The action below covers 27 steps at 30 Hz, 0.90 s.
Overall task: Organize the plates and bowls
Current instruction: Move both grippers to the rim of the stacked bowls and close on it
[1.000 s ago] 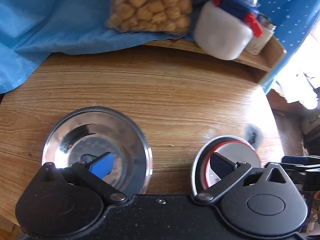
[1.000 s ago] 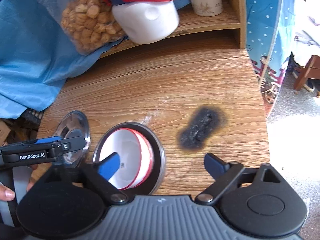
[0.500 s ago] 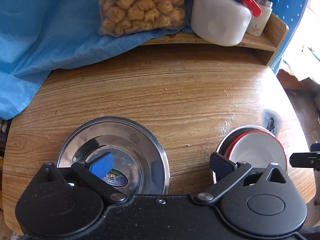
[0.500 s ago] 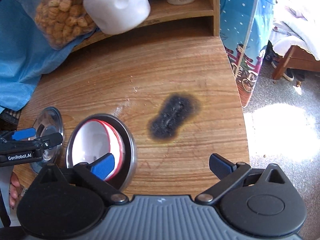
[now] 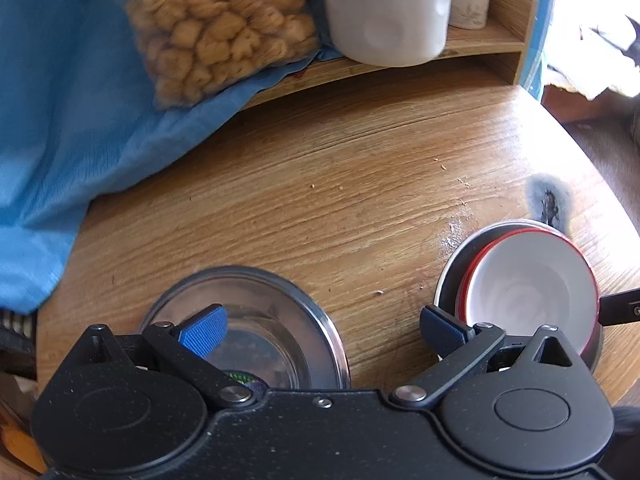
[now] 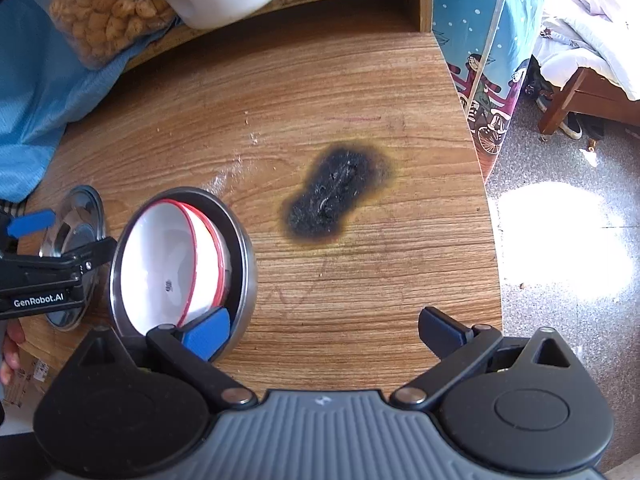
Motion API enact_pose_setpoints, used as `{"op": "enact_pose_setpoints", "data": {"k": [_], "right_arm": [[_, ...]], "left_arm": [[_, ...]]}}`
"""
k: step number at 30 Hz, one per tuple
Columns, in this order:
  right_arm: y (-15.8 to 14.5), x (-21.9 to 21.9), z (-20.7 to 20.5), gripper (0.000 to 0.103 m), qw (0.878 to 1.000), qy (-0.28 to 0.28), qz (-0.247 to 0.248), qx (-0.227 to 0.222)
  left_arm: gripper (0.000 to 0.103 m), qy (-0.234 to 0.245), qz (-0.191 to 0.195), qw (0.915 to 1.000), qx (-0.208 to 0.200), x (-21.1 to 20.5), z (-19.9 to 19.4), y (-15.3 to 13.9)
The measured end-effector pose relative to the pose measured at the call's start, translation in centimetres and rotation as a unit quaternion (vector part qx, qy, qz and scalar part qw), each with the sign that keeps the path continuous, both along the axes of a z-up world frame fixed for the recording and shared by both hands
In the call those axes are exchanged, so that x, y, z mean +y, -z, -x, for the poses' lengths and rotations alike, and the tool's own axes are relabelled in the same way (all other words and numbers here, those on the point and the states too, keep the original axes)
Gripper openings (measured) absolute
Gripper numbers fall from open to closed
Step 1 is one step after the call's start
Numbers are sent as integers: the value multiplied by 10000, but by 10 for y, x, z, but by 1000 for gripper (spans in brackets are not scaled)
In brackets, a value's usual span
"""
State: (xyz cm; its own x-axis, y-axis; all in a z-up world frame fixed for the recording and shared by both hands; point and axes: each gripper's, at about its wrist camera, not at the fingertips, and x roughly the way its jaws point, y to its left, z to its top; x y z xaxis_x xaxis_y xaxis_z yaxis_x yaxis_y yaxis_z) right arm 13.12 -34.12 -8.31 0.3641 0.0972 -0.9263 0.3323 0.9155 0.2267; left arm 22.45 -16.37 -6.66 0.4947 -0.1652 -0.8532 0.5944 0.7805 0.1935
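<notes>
A steel bowl (image 5: 276,312) sits on the wooden table (image 5: 340,184) under my left gripper (image 5: 320,328), which is open and empty above it. To its right a white bowl with a red rim (image 5: 528,280) lies nested in a second steel bowl (image 5: 452,276). In the right wrist view that white bowl (image 6: 168,260) lies inside the steel bowl (image 6: 244,248), and the first steel bowl (image 6: 76,220) shows at far left. My right gripper (image 6: 324,328) is open and empty, its left finger over the nested bowls' near rim.
A black burn mark (image 6: 336,192) scars the table right of the bowls. A low wooden shelf (image 5: 492,40) at the back holds a white jug (image 5: 384,12) and a bag of snacks (image 5: 216,28). Blue cloth (image 5: 60,100) drapes over the left. The table's right edge (image 6: 480,184) drops to the floor.
Both views have shifted: the left gripper has moved right and forward so both bowls sit lower in view. The right gripper has drawn closer to the nested bowls. Both grippers stay open.
</notes>
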Motion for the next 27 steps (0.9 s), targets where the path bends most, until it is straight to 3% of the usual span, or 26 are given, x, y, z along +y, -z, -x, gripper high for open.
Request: {"op": "enact_pose_setpoints", "data": {"k": [4, 10, 27], "right_arm": [[2, 2, -1, 103, 10000, -58, 5, 6], [3, 0, -1, 103, 10000, -47, -33, -14], [3, -8, -1, 103, 9998, -33, 203, -87]], "left_arm": [[102, 92, -63, 9999, -93, -3, 1, -1], [102, 142, 132, 9998, 12, 3, 1, -8], [102, 1068, 29, 9943, 59, -29, 27, -1]]}}
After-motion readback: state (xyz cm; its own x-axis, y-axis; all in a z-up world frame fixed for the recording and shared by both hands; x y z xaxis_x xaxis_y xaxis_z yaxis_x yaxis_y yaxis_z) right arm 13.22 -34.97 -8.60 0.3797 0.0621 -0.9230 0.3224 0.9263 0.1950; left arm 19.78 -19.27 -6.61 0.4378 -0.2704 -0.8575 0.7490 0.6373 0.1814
